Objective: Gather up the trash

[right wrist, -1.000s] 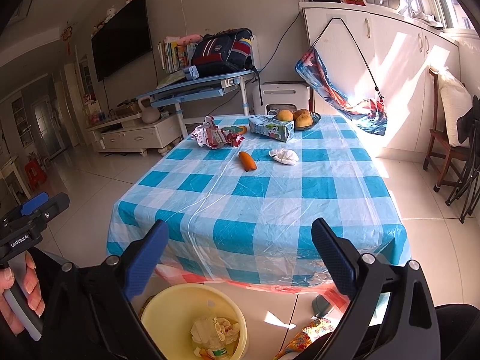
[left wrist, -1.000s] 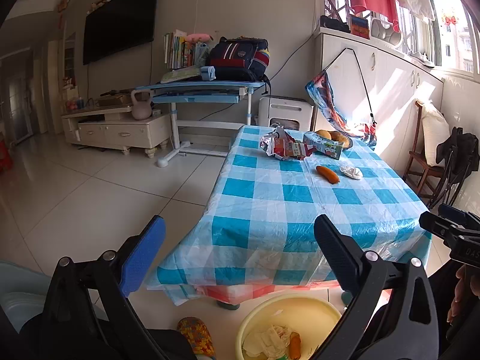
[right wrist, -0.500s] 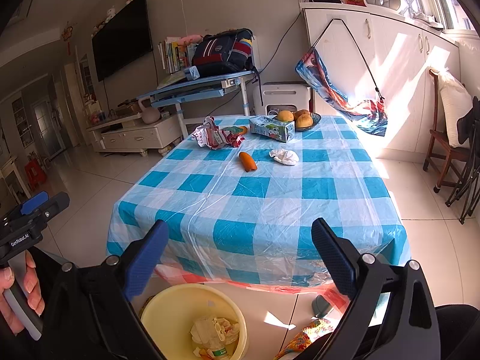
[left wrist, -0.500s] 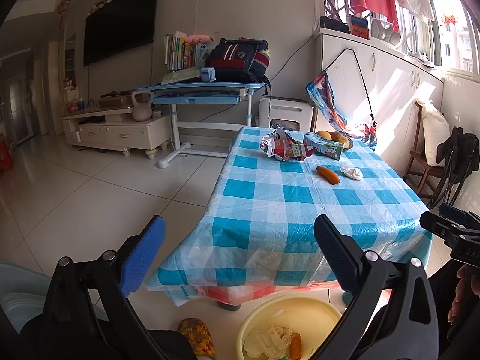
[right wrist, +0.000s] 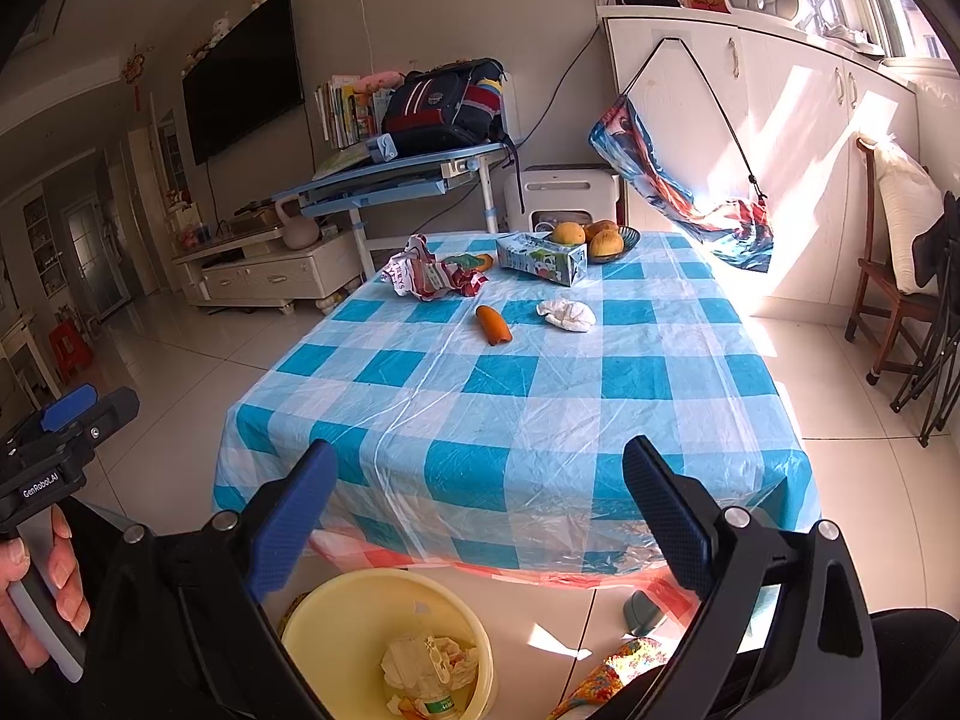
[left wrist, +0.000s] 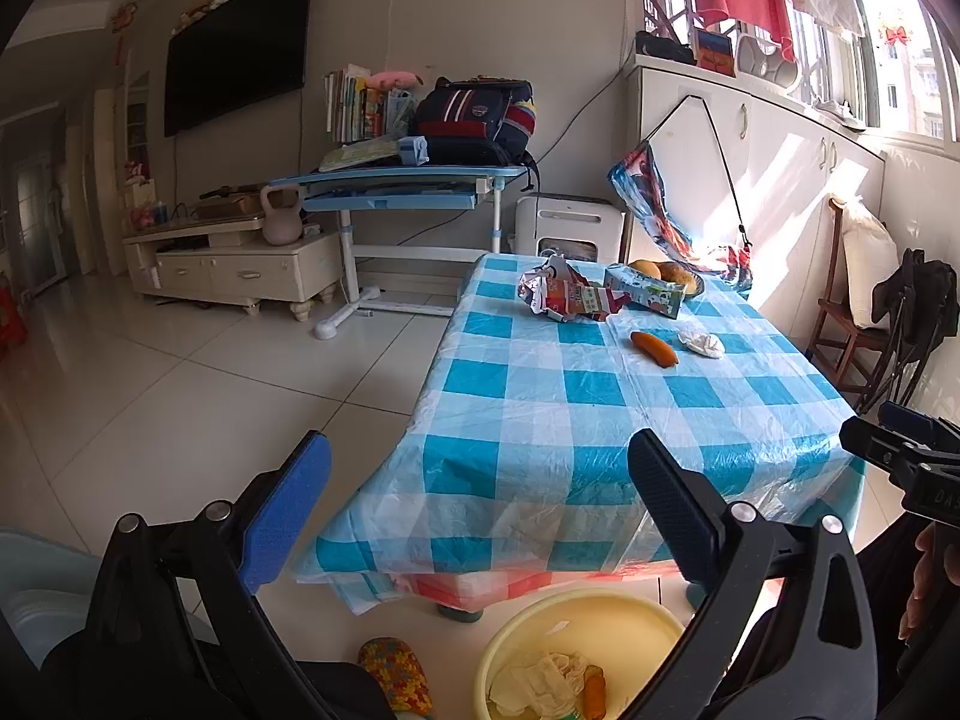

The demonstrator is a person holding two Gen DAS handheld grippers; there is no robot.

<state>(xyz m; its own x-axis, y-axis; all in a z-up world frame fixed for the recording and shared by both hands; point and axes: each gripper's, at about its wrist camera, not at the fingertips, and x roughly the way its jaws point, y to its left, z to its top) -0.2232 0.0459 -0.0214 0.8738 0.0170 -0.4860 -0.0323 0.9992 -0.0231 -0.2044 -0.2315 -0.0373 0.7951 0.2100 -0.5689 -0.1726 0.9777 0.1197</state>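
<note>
Left wrist view: the left gripper (left wrist: 480, 501) is hovering with fingers spread wide and empty, at the near edge of a table (left wrist: 600, 420) in a blue checked cloth. At 12 o'clock a crumpled wrapper (left wrist: 567, 297), an orange peel (left wrist: 654, 348) and a white tissue (left wrist: 701, 342) are lying on it. At 6 o'clock a yellow bin (left wrist: 576, 618) is sitting, partly cut off.

Right wrist view: the right gripper (right wrist: 480, 501) is likewise hanging released, empty. The bin (right wrist: 354, 618) is showing tissue inside; its other contents are hard to make out.
</note>
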